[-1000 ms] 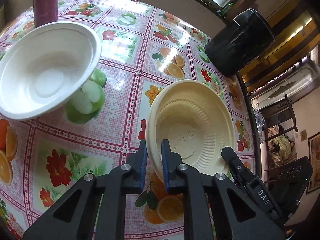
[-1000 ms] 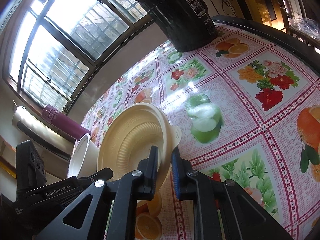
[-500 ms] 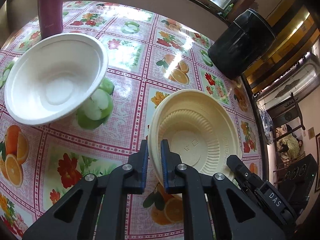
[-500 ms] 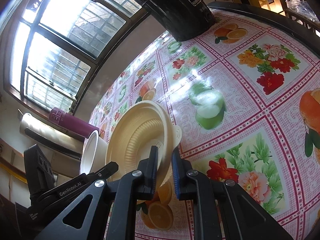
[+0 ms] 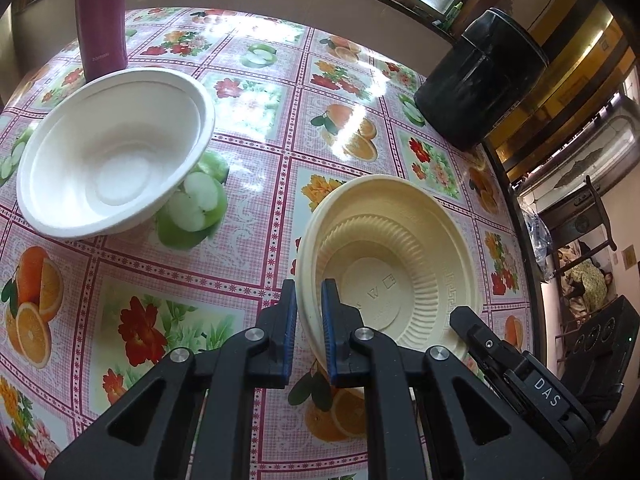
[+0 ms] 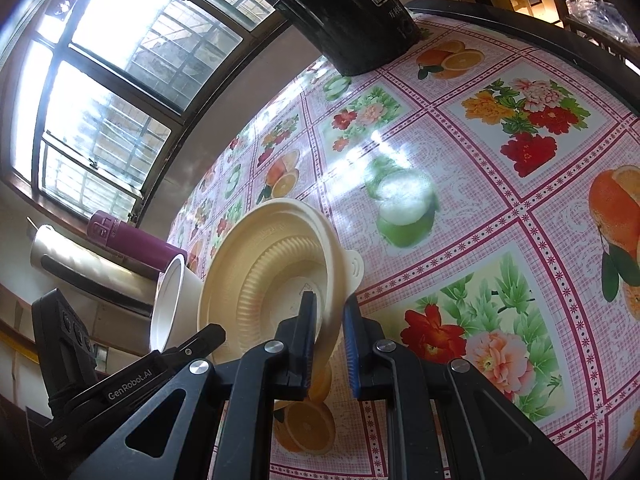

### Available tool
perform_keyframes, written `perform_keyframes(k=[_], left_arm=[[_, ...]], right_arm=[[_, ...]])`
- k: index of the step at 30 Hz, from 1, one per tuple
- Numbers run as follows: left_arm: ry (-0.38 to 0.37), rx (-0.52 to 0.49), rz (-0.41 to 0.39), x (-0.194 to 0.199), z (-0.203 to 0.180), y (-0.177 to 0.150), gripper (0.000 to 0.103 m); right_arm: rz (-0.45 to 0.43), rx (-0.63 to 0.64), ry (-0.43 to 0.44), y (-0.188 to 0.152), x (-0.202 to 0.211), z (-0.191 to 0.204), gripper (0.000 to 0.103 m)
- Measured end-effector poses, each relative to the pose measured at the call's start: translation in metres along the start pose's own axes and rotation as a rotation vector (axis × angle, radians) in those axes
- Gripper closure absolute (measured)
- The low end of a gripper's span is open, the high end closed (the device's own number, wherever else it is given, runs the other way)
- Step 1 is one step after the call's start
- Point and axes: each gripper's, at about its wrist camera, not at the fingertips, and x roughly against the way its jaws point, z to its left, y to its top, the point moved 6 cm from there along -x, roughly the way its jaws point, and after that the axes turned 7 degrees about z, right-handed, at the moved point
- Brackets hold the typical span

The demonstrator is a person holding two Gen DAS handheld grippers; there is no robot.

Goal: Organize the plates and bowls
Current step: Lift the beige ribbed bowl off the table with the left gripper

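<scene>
**Cream plate held at both rims above the tablecloth**

Cream plate (image 5: 394, 264) is clamped at its near rim between the pads of the left gripper (image 5: 309, 308), and its opposite rim is pinched by the right gripper (image 6: 329, 322). Compared with a second ago, the plate is seen slightly farther from the white bowl (image 5: 114, 156), which now lies well apart, ahead and to the left of the left gripper; both grips are unchanged. The plate is pale yellow, round and shallow, with a ribbed inner ring, a flat embossed centre and a small tab (image 6: 356, 268) on its rim. It is tilted above the floral tablecloth (image 5: 256, 216). A maroon flask (image 5: 102, 16) stands beyond the bowl.
</scene>
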Motion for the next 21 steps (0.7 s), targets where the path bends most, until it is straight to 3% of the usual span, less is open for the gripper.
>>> perform_keyframes(k=[21], left_arm=[[0.134,-0.083,-0.091,0.052,0.044,-0.078,0.092]], right_arm=[[0.069,0.103,0.029,-0.082,0.005,0.029,0.09]])
